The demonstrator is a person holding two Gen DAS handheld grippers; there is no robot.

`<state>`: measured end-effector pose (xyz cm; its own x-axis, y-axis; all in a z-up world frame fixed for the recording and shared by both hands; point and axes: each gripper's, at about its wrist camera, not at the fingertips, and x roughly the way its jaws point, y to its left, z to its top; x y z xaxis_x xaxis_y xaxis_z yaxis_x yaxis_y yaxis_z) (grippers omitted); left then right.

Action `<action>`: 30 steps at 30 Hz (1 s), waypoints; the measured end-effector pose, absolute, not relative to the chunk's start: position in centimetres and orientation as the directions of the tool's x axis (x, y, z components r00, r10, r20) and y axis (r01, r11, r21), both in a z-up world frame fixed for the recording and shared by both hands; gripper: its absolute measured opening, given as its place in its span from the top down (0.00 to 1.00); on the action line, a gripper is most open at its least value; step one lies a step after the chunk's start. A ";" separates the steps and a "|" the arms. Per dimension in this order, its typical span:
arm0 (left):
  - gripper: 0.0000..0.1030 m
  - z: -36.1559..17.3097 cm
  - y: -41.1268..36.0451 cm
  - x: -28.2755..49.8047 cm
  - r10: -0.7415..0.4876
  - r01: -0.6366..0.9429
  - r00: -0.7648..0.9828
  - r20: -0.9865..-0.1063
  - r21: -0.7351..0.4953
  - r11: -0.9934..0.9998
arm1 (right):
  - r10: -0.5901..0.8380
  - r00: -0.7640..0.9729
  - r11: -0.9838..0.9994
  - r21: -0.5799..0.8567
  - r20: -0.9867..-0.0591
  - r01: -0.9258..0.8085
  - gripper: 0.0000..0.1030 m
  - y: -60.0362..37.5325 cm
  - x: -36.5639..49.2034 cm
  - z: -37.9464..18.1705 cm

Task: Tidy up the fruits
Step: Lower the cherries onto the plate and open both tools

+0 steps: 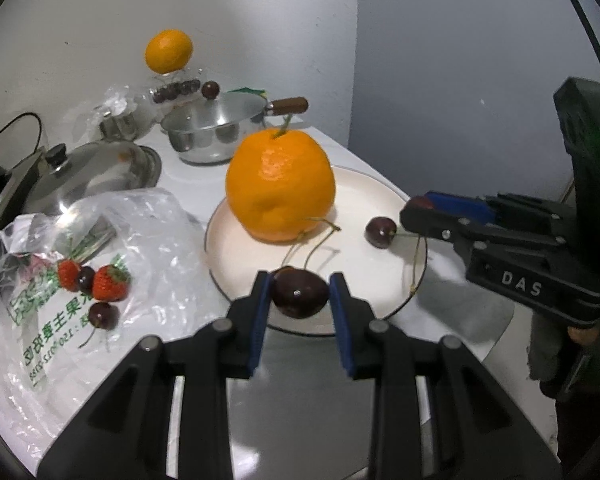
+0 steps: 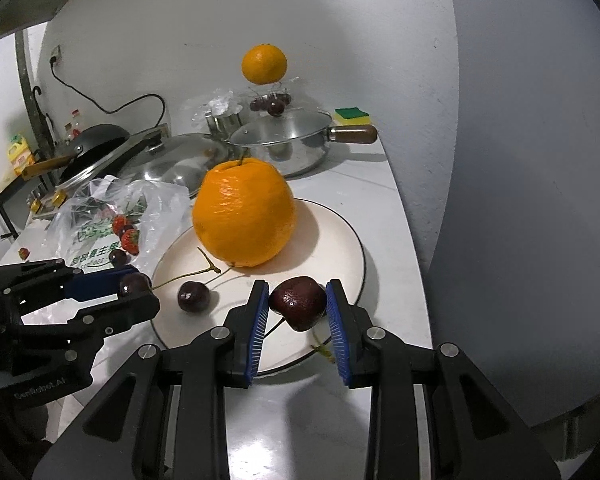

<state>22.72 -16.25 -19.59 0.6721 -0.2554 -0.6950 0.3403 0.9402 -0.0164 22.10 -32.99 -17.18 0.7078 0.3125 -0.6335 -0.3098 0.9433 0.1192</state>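
1. Cherries in both grippers. The left gripper [image 1: 299,294] is clamped on a dark cherry [image 1: 299,293] over the near rim of the plate [image 1: 384,196]; the right gripper [image 2: 297,303] is clamped on a second cherry [image 2: 299,302] over the plate's near right part. We cannot tell whether either fruit touches the plate.

2. Already on the plate: a big orange [image 1: 281,184] at the centre and one loose cherry [image 1: 381,232] to its right in the left camera, its stem trailing toward the right gripper.

3. Step in hand, as we judge it: set both cherries down on the plate beside the orange.

4. We would lower each cherry until it rests on the plate before easing the jaws apart; dropped from above, a round fruit is likely to roll off the shallow rim.

5. We aim for bare plate, clear of the loose cherry and its long stems, which could snag on a pad.

6. We keep the two grippers apart; they sit near each other over a small plate.

7. Left to sort, by our reading: strawberries [image 1: 109,282] and cherries on the plastic bag [image 1: 160,240] to the left, more cherries and a second orange [image 1: 169,51] at the far wall behind the pot [image 1: 214,130].
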 end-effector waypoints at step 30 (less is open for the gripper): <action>0.70 -21.9 -19.3 26.8 -0.251 0.323 0.640 -0.726 -0.041 0.945 | 0.337 0.686 0.933 0.133 -0.645 -0.334 0.69 -34.8 28.0 -18.5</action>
<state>26.81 -19.34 -21.89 0.6400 -0.2505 -0.7264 0.3232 0.9454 -0.0413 28.03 -34.76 -18.46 0.6857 0.3374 -0.6450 -0.3338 0.9332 0.1332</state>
